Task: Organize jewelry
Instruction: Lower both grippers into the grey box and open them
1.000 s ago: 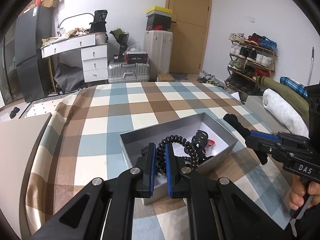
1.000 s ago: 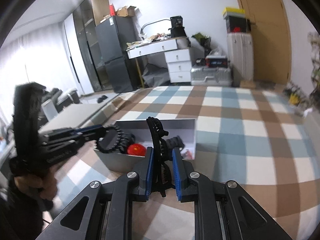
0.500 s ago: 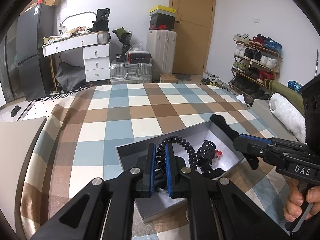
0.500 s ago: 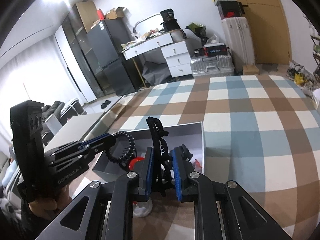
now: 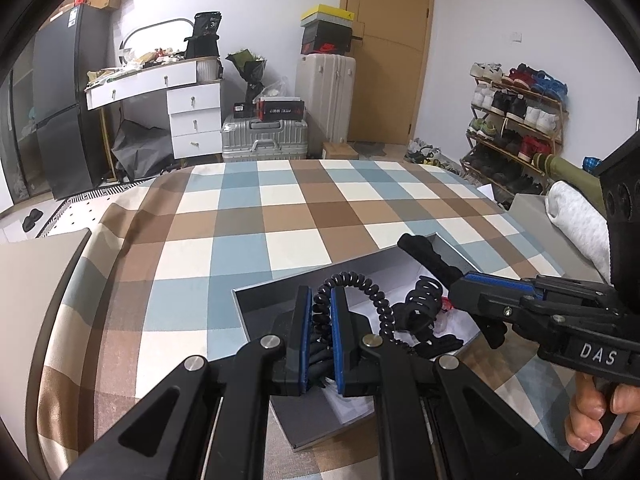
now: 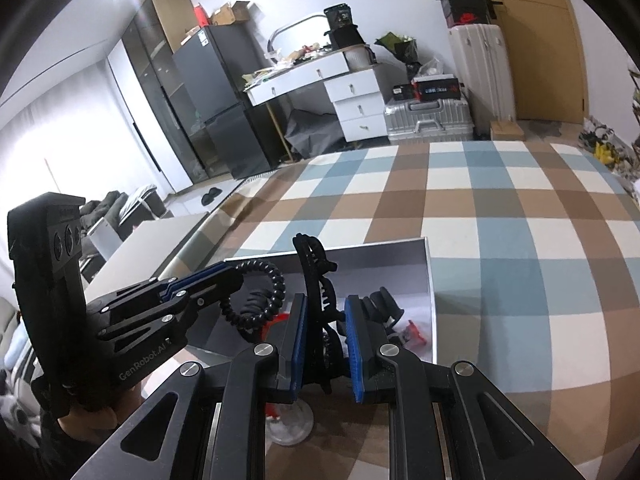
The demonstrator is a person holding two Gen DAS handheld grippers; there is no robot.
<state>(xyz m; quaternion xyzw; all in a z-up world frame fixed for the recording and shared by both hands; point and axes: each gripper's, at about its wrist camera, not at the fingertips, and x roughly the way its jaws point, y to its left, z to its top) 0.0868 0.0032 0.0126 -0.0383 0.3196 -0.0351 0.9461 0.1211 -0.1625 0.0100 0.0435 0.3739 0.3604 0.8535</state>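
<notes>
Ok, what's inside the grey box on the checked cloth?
In the grey box: a black claw clip, a small red piece and white lining. Both grippers and their held hair accessories hide the rest.

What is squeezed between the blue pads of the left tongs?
A black spiral coil hair tie sits pinched between the left tongs, over the open grey box; the left wrist view shows it best.
</notes>
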